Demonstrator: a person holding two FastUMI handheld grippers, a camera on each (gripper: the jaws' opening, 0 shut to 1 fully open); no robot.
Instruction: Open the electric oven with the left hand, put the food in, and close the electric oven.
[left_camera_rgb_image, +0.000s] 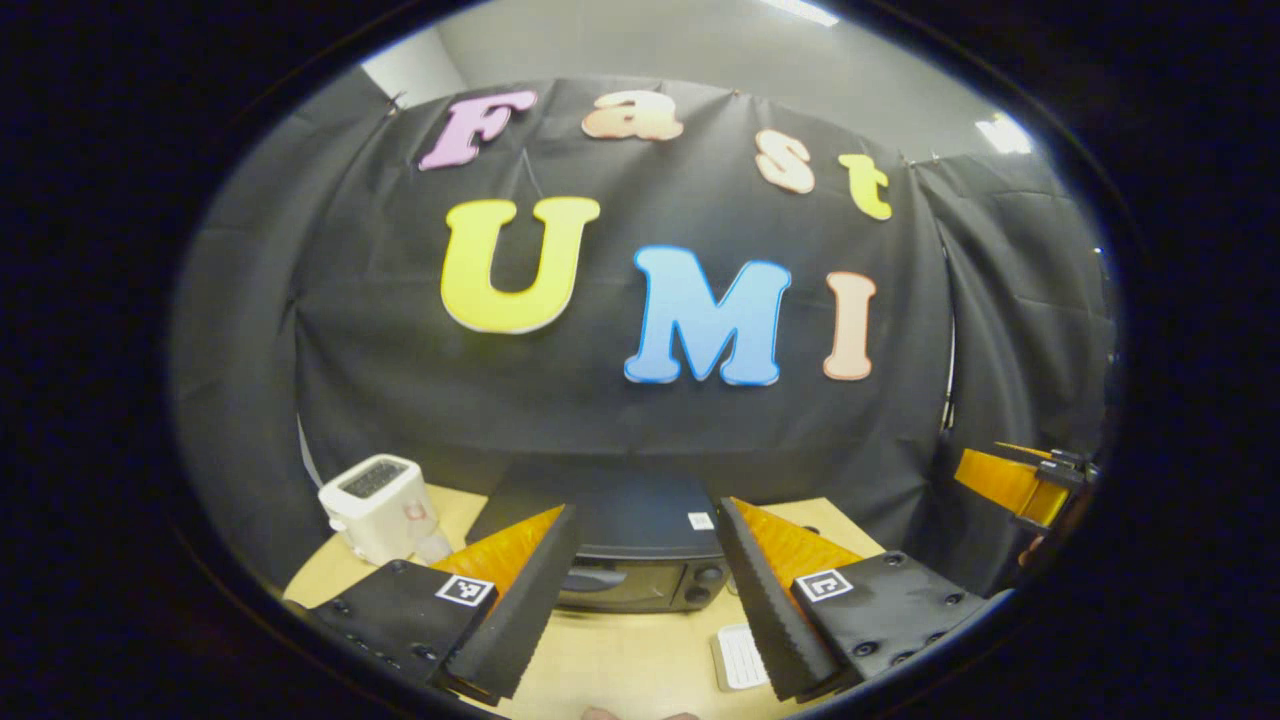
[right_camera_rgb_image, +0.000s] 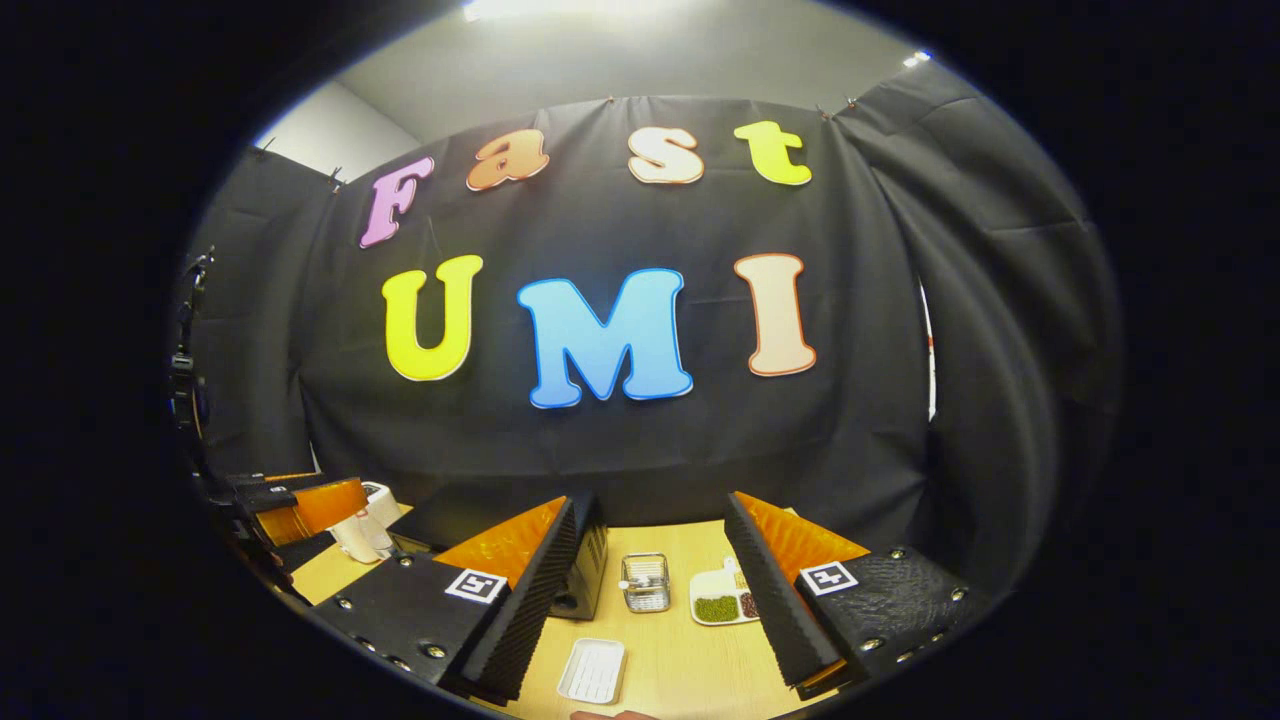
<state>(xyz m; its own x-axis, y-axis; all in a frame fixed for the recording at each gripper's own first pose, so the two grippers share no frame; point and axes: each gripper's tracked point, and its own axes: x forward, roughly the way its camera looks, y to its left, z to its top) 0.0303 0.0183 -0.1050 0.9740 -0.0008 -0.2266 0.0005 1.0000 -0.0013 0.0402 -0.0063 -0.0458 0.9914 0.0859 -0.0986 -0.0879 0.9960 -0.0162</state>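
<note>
**Both grippers raised and empty, oven door shut**

Left gripper view, near to far:
- Left gripper sits at the bottom of the view, jaws spread wide, nothing between the 2 fingers.
- Below the fingers lies the light wooden table. A white ribbed tray lies on it just beside the inner edge of the right-hand finger, partly hidden by that finger.
- Past the fingertips stands the electric oven, dark body, door closed, 2 knobs visible on its front right. It sits framed in the gap between the 2 fingers, apart from both.
- A white toaster stands to the oven's left, near the table's back edge.
- At the far right edge, the other gripper shows in part, held up off the table; its jaw state cannot be told from here.

Right gripper view, near to far:
- Right gripper has its jaws wide apart and holds nothing.
- The white ribbed tray lies on the table near the bottom, between the fingers.
- Farther on stand a small wire basket and, to its right, a white divided plate with green and dark reddish food in separate compartments; the plate is partly covered by the right-hand finger.
- The oven's side shows just behind the left-hand finger.
- The toaster stands at far left, partly behind the other gripper.
</note>
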